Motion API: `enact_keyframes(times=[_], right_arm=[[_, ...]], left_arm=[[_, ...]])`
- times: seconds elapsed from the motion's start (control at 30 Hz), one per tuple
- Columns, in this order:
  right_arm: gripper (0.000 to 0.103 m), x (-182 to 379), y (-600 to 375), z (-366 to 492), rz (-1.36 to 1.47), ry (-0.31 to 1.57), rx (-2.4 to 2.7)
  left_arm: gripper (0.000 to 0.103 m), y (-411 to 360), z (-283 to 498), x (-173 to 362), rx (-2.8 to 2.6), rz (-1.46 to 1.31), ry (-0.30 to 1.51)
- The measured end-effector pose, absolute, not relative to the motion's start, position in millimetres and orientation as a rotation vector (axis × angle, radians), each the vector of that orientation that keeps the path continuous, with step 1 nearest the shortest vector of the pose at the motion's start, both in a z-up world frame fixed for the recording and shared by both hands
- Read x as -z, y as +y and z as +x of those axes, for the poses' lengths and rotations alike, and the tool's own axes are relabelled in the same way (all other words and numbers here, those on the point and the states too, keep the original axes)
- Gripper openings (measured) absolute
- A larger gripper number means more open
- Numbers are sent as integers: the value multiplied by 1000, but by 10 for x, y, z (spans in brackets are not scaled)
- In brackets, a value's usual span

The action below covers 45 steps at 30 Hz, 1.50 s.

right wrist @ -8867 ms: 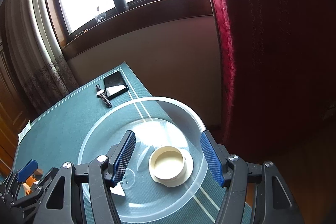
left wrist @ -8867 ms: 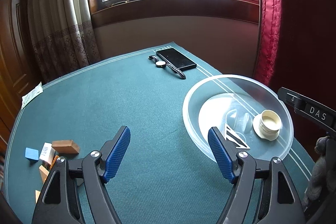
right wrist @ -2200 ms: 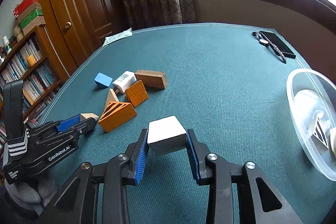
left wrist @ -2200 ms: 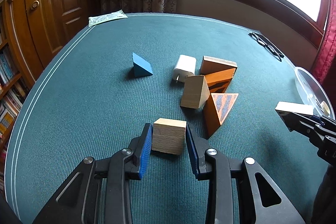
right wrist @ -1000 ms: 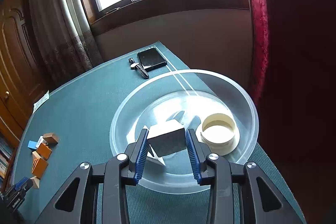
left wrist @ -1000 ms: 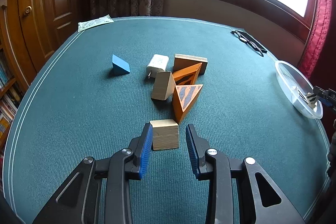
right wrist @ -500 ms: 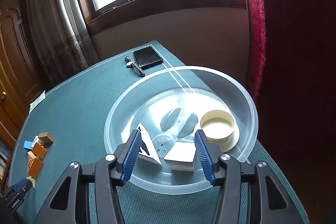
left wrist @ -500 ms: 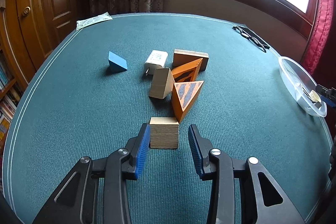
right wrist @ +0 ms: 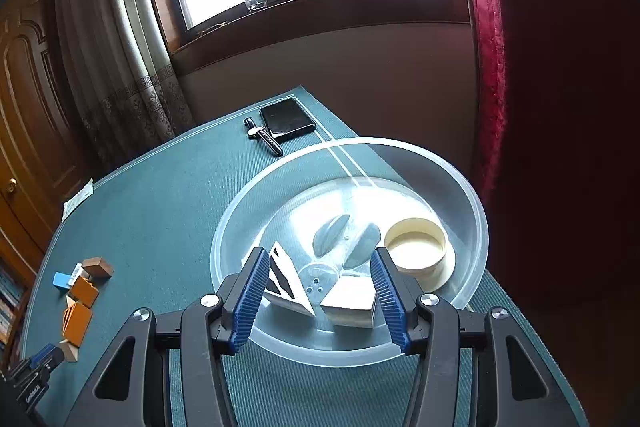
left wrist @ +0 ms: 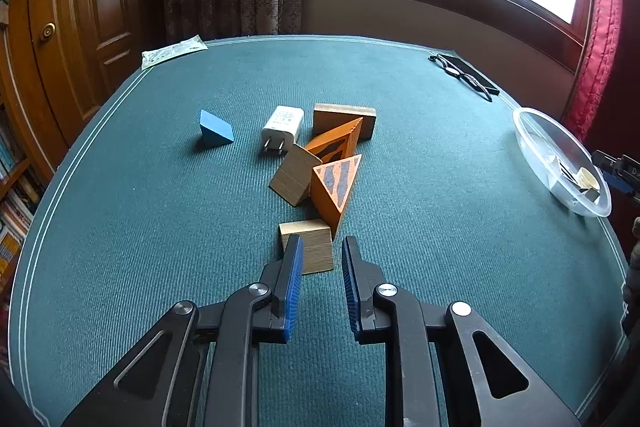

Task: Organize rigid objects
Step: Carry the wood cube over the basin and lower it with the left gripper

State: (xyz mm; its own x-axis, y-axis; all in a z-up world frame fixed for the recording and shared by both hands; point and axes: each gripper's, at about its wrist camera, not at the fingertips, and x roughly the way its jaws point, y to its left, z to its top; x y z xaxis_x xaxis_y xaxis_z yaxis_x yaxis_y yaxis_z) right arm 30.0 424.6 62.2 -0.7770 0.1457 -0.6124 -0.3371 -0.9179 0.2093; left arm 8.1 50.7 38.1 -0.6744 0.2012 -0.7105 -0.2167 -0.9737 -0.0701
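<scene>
1. The left hand-held gripper is clenched to its narrowest, its blue pads flanking the near end of the pale wooden block. Whether the pads actually press the block cannot be confirmed from this angle.
2. The pale wooden block lies on the green surface, well apart from the clear bowl, just beside the orange striped wedge.
3. The right hand-held gripper is released, jaws wide above the near side of the clear bowl, gripping nothing.
4. In the clear bowl lie a white block, a striped white wedge and a cream ring.
5. Judgement: the pale wooden block appears rigid, light and smooth-faced; its flat opposite sides offer the soundest hold, and a shallow grip at one end may let it pivot.
</scene>
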Motion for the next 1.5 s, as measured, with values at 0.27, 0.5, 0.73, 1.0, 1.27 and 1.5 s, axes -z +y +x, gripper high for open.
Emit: enact_keyframes(times=[0.27,0.5,0.73,1.0,1.27,1.5], right_arm=[[56,-626,4224,299,-902,456,-2719],[56,-591,4231,283,-918,463,-2720],[56,-597,4222,286,-919,462,-2724],[56,-638,4237,313,-897,471,-2724],[56,-704,4288,351,-861,485,-2720],[56,-761,4474,421,-808,522,-2682]], left_arm=[[38,510,-27,-240,-2724,-1202,22],[40,505,-168,-184,-2733,-1223,20],[33,550,-148,-171,-2712,-1221,55],[33,645,103,-351,-2682,-1141,74],[33,1004,190,-660,-2615,-1030,121],[33,1524,142,-876,-2516,-951,186]])
